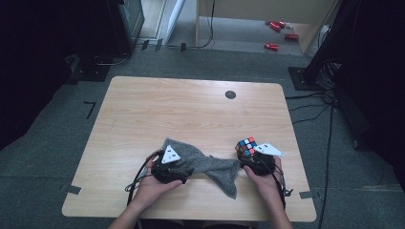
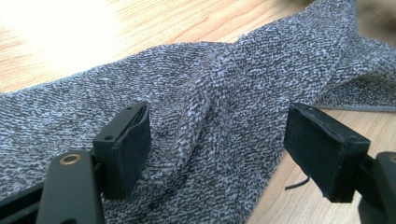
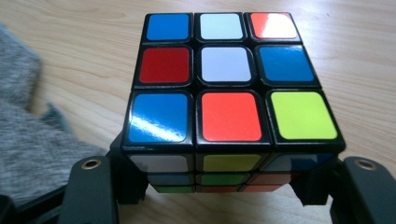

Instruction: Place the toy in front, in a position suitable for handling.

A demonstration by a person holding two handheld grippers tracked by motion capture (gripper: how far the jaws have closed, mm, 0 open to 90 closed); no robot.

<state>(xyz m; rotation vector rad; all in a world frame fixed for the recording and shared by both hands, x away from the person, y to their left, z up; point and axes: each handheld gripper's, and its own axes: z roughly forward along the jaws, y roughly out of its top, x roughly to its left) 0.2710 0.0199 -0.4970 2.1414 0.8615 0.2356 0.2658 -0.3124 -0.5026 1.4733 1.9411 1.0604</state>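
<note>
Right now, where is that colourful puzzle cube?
The puzzle cube sits near the table's front right in the high view, between the right gripper's jaws, just right of the grey cloth.

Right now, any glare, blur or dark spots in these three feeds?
High view: dim and soft, room edges near black, table evenly lit. Left gripper view: blown-out patch on the wood at top left; grey cloth sharp in the middle, blurred at top right. Right gripper view: cube sharp, white glare streaks on its glossy stickers.

Left gripper (image 1: 177, 168) on grey cloth (image 1: 210, 167); right gripper (image 1: 249, 160) at puzzle cube (image 1: 245, 147); wooden table (image 1: 191, 109)
</note>
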